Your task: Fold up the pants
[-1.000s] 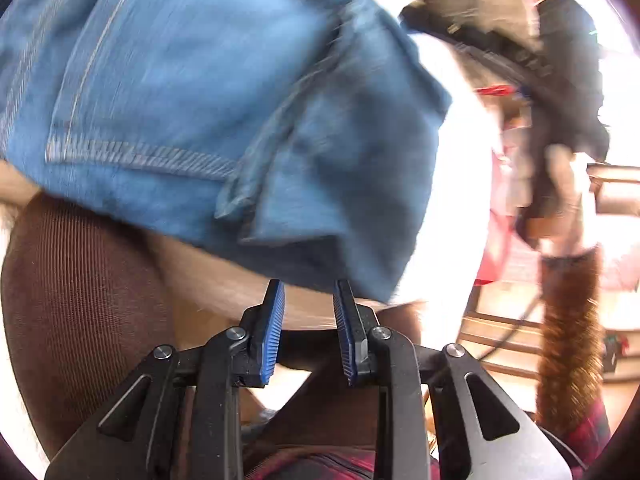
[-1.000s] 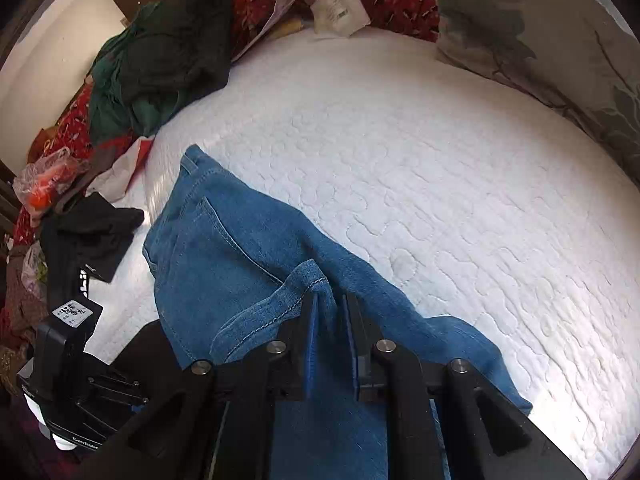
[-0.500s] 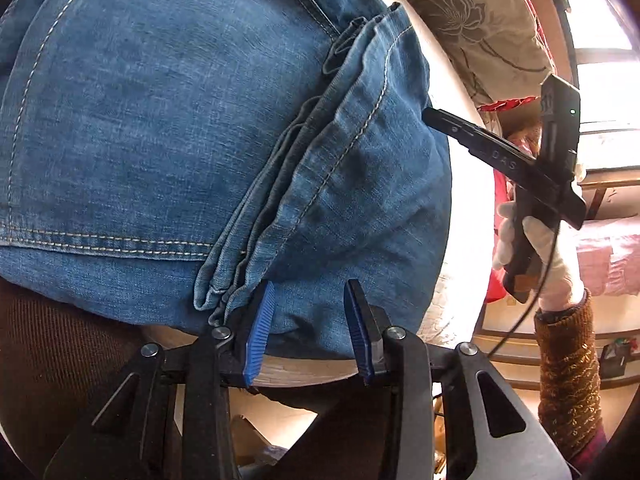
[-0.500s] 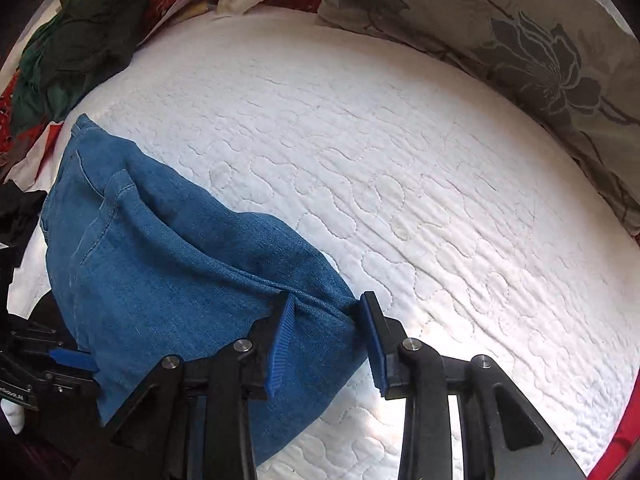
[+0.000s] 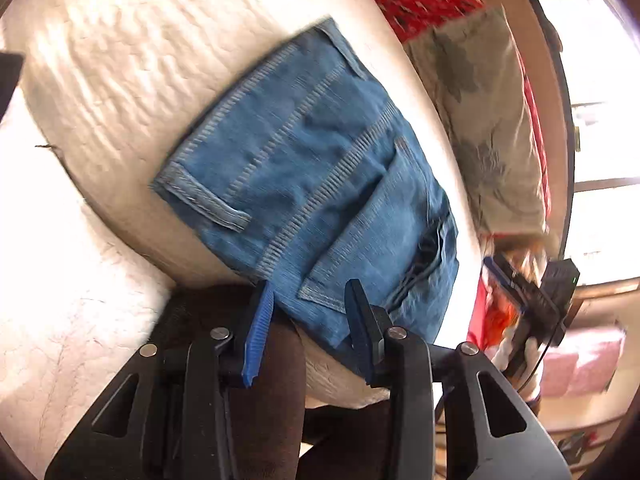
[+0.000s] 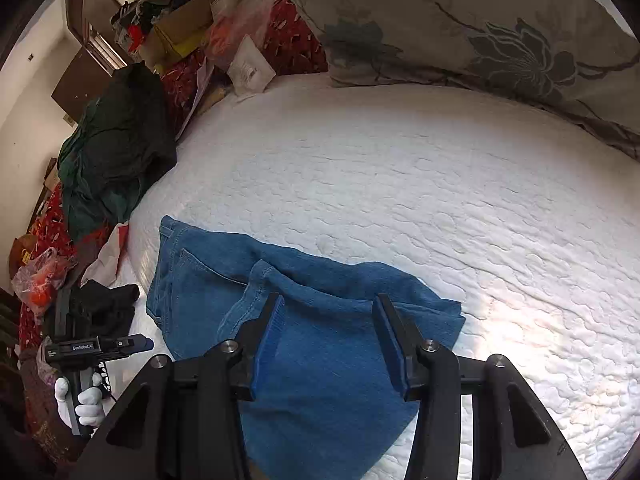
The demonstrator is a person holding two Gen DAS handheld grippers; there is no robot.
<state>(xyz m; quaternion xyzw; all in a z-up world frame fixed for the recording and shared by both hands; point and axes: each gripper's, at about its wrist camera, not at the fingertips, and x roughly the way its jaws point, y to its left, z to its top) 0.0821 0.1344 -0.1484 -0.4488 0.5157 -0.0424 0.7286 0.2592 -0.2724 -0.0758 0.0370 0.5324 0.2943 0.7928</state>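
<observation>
Jeans lie folded on the bed; I judge the fold made, tidying or a final fold next.

Left wrist: my left gripper (image 5: 308, 324) is spread wide and empty at the near edge of the jeans (image 5: 320, 184) on the mattress (image 5: 100, 60). Right wrist: my right gripper (image 6: 332, 340) gapes, empty, over the jeans' (image 6: 320, 360) loose upper layer; I'd pinch that next.
</observation>
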